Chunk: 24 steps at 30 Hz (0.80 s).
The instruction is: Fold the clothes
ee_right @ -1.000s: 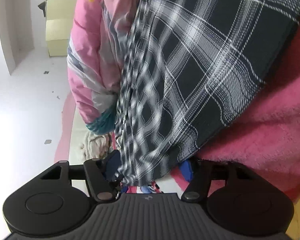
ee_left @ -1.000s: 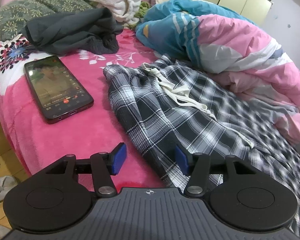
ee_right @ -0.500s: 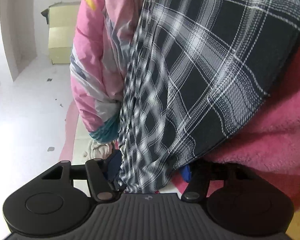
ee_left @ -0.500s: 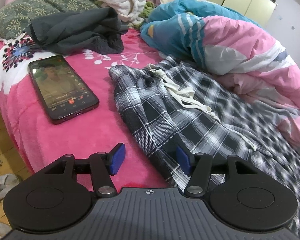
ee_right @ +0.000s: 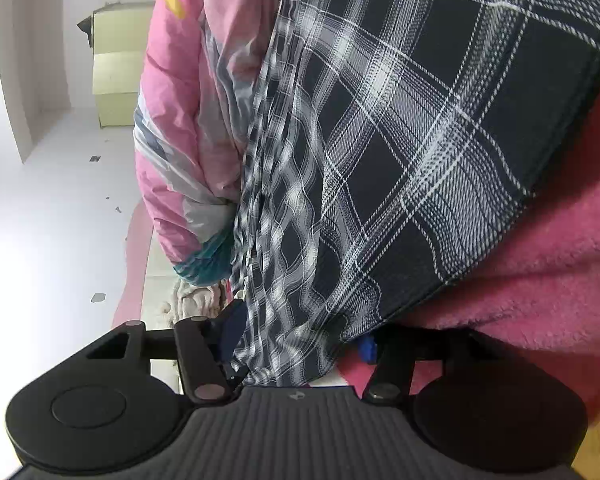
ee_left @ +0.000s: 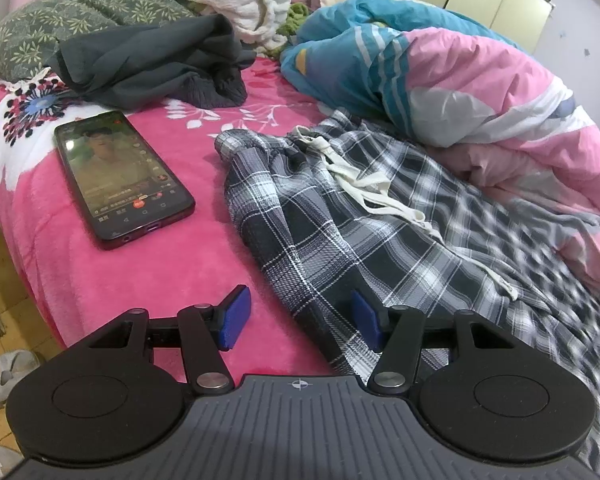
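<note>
One pair of plaid trousers [ee_left: 364,232], black, grey and white, cream drawstring [ee_left: 364,184]; we note waistband far-left, legs running near-right across pink blanket [ee_left: 140,272]. Left gripper [ee_left: 300,318] half-open, hem edge between untouched pads. Right gripper [ee_right: 300,334] closing around a trouser fold.

Black-and-white plaid trousers [ee_left: 364,232], pink floral blanket [ee_left: 148,280]

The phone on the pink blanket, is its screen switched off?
No, the phone lies face up on the pink blanket with its screen lit, showing a video and app icons along the bottom.
</note>
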Available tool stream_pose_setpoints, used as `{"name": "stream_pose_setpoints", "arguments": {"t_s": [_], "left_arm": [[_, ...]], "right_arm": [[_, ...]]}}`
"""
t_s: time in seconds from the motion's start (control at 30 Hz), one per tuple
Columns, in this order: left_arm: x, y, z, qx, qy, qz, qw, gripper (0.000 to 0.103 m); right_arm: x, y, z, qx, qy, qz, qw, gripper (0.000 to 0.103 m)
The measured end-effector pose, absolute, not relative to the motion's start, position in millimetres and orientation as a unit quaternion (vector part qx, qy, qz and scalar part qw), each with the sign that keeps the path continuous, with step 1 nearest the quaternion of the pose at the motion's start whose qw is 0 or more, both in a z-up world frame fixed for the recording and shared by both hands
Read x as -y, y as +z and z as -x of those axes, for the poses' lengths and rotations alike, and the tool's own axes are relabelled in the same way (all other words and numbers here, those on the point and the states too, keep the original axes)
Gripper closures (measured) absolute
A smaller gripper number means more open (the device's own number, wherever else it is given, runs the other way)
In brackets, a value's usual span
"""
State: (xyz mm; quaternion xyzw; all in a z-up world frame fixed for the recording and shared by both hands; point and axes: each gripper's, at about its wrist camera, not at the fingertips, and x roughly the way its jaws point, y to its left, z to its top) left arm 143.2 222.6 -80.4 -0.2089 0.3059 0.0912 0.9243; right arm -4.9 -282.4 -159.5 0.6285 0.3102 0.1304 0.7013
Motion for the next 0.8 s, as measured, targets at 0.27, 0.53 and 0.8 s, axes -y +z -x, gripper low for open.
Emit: {"name": "stream_pose_setpoints", "arguments": {"t_s": [0.27,0.53,0.8], "left_arm": [[-222,-81,-144,-0.304,0.091,0.21,0.925,0.048],[-226,-81,-142,-0.297,0.091,0.214,0.926,0.071],[-238,-79,-137,-0.277,0.1,0.228,0.928,0.091]], "right_arm": [[282,-160,5,-0.309,0.13,-0.628,0.702,0.045],[282,-159,6,-0.307,0.134,-0.624,0.706,0.046],[283,-161,15,-0.305,0.126,-0.633,0.7,0.071]]}}
